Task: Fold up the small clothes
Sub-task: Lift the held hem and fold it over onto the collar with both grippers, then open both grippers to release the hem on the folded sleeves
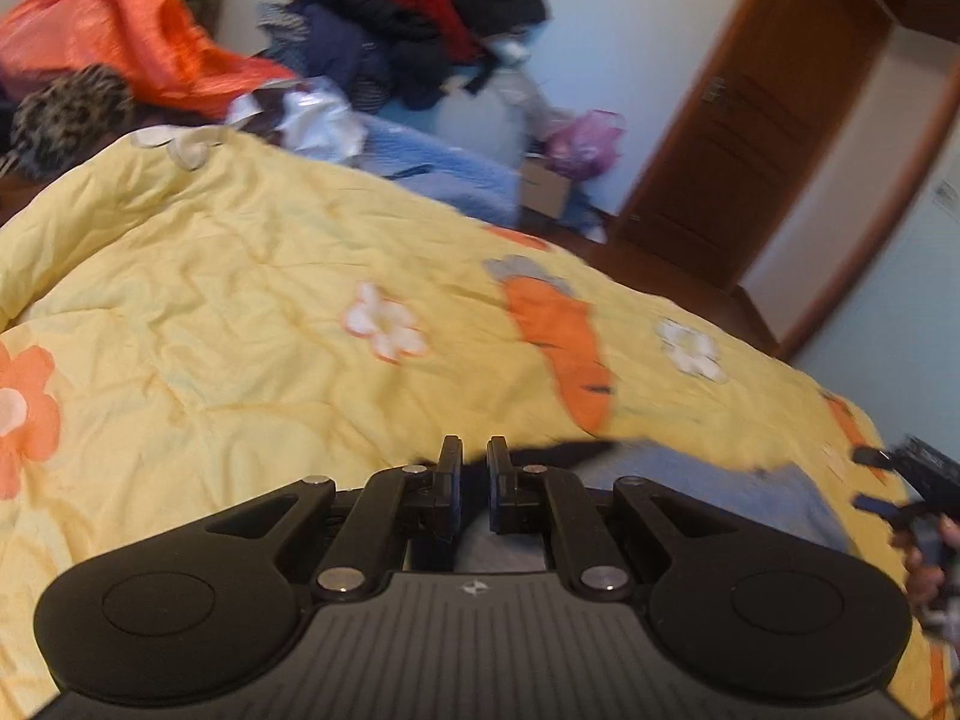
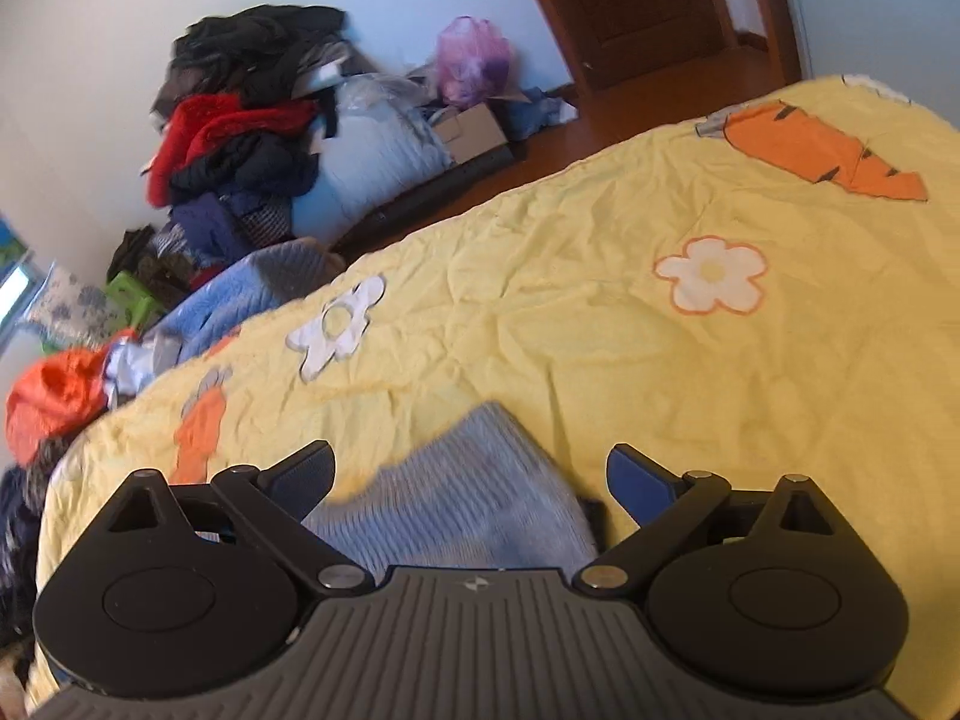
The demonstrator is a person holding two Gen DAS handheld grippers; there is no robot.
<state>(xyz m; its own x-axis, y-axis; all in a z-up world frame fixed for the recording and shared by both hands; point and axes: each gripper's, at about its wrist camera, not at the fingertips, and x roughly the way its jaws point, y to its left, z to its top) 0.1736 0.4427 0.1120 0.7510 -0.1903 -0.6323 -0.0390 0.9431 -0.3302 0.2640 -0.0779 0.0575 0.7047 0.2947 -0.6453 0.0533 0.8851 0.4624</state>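
Note:
A small blue-grey knitted garment [image 2: 474, 498] lies on the yellow quilt [image 2: 600, 360], blurred in both views. In the left wrist view it [image 1: 720, 492] stretches to the right of my left gripper [image 1: 474, 468], and its dark hem [image 1: 570, 450] runs between the nearly closed fingers. Grey cloth also shows beneath those fingers. My right gripper [image 2: 471, 474] is open just over the garment's near part, with a blue-padded finger [image 2: 636, 480] on each side of it. The right gripper [image 1: 882, 480] also appears at the left view's right edge, held by a hand [image 1: 924, 576].
The quilt [image 1: 240, 300] has flower and carrot prints. Past the bed's far edge are a heap of dark and red clothes [image 2: 240, 138], an orange bag [image 1: 132, 36], a blue blanket [image 1: 444, 174], a cardboard box [image 2: 468, 129], wooden floor and a brown door [image 1: 750, 132].

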